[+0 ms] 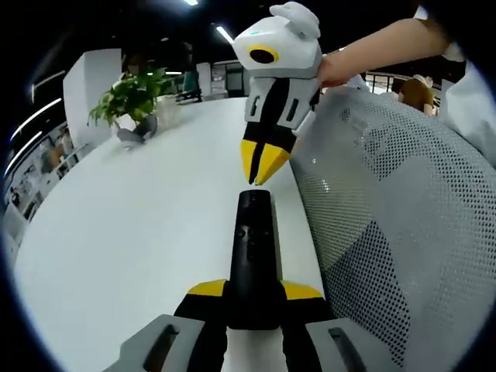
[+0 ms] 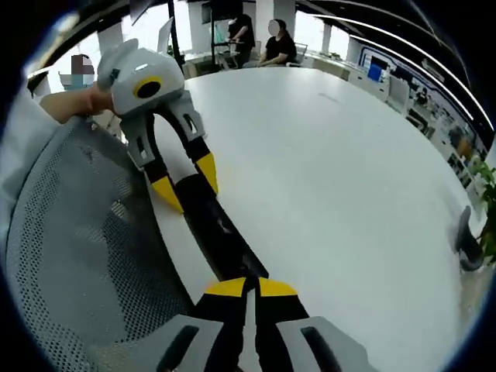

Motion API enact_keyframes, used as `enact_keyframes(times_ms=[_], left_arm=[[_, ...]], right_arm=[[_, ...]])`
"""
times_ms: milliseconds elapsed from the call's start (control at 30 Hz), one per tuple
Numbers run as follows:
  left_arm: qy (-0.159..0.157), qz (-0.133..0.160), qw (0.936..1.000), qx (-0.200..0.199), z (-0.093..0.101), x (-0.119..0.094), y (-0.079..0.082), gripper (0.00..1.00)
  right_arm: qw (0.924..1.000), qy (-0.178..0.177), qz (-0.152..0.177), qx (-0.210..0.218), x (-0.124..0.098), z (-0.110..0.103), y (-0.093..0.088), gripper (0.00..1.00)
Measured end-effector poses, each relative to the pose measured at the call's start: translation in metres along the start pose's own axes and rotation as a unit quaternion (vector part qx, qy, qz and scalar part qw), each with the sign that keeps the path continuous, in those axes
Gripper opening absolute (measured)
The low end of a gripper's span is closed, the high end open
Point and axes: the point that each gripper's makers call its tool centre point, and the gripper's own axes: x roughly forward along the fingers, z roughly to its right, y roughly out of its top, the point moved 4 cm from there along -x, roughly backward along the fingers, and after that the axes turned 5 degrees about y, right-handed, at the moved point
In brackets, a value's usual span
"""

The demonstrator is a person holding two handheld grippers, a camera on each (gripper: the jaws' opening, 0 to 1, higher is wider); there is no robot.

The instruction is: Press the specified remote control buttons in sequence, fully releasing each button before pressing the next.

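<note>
one remote [image 1: 254, 256] clamped in left gripper [image 1: 254, 292]; right gripper [image 1: 262, 165] closed above it; no writing legible.

No readable text, labels or numbers anywhere. Button markings on the slim black plastic remote control [image 1: 254, 256] are too small to read.

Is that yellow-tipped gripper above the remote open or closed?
Closed. In the left gripper view, the right gripper has its yellow tips pressed together into a point, just over the far end of the remote.
</note>
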Motion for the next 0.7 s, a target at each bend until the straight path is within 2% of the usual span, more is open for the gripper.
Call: enact_keyframes(times_ms=[267,367,433,533,700], left_arm=[[0.0,0.0,1.0,-0.002,-0.0005,0.0008,-0.0005,0.25],[0.001,-0.001,1.0,-0.003,-0.0007,0.001,-0.0007,0.25],[0.001,-0.001,1.0,-0.003,-0.0005,0.001,-0.0007,0.25],[0.001,0.0,1.0,-0.004,-0.0003,0.0012,-0.0006,0.25],[0.001,0.001,1.0,-0.004,-0.0003,0.0014,-0.0002,0.25]], right_arm=[[0.9993,0.015,-0.024,-0.023,0.0029,0.0029,0.0019,0.0],[0.9976,0.028,-0.047,-0.044,0.0066,0.0022,0.0003,0.0],[0.9966,0.026,-0.048,-0.062,0.0072,0.0033,0.0024,0.0],[0.9965,0.035,-0.056,-0.051,0.0072,0.0059,0.0025,0.0],[0.996,0.056,-0.07,0.008,0.0058,0.0074,0.0034,0.0]])
